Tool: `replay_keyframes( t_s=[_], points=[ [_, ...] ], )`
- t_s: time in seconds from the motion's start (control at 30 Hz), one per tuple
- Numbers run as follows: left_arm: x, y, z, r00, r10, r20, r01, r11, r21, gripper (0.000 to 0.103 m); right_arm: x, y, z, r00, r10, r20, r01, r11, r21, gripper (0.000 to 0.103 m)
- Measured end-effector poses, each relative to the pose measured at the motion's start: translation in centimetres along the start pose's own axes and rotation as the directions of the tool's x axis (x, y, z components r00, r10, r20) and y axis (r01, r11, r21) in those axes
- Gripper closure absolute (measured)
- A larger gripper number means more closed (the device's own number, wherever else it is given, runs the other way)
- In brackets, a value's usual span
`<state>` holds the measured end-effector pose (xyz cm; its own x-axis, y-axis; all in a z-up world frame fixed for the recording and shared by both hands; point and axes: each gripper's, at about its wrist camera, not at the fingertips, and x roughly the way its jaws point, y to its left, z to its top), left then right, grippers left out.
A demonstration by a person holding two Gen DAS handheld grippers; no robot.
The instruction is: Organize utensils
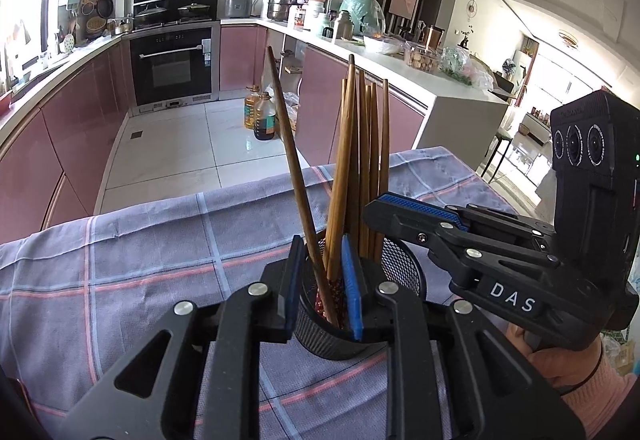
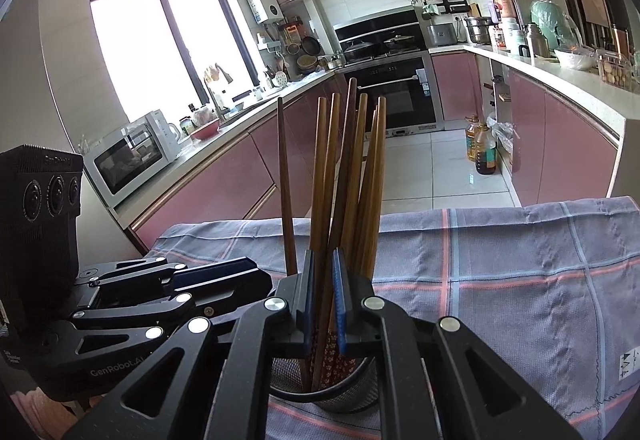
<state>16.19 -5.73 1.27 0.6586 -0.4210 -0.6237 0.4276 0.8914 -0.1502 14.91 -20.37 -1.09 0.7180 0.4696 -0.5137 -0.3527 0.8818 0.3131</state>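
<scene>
A black mesh holder (image 1: 400,268) stands on a checked cloth (image 1: 140,260) and holds several brown wooden chopsticks (image 1: 360,160) upright. One darker chopstick (image 1: 288,132) leans left, apart from the bunch. My left gripper (image 1: 323,280) straddles the holder's near rim, open, with that chopstick's lower end loose between its blue pads. My right gripper (image 2: 323,296) reaches over the holder (image 2: 352,396) from the other side. It is open too, and a couple of chopsticks (image 2: 340,168) stand in the narrow gap between its pads. A hand holds each gripper.
The cloth-covered table (image 2: 520,280) ends at a kitchen floor with two oil bottles (image 1: 262,116). Pink cabinets, an oven (image 1: 172,60) and cluttered worktops line the room. A microwave (image 2: 132,152) sits on the left counter.
</scene>
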Motion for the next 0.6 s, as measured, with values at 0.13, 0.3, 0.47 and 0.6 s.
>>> replay_keyframes(
  t_s=[0.13, 0.3, 0.47, 0.6],
  points=[
    [-2.0, 0.5, -0.8, 0.999, 0.026, 0.047, -0.025, 1.000, -0.015, 0.063, -0.7, 0.4, -0.6, 1.000, 0.000, 0.007, 0.000, 1.000, -0.003, 0.066],
    [-4.7, 1.4, -2.1, 0.988, 0.099, 0.121, -0.094, 0.994, -0.047, 0.030, -2.0, 1.1, -1.5, 1.000, -0.015, 0.025, 0.015, 1.000, -0.027, 0.042],
    [-7.5, 1.9, -3.5, 0.967, 0.172, 0.189, -0.161, 0.984, -0.072, 0.008, -3.5, 2.4, -2.5, 0.997, -0.042, 0.059, 0.047, 0.996, -0.073, 0.014],
    [-9.4, 2.6, -5.0, 0.950, 0.227, 0.216, -0.211, 0.973, -0.097, 0.006, -4.4, 3.4, -3.3, 0.994, -0.072, 0.082, 0.080, 0.992, -0.101, 0.007]
  ],
)
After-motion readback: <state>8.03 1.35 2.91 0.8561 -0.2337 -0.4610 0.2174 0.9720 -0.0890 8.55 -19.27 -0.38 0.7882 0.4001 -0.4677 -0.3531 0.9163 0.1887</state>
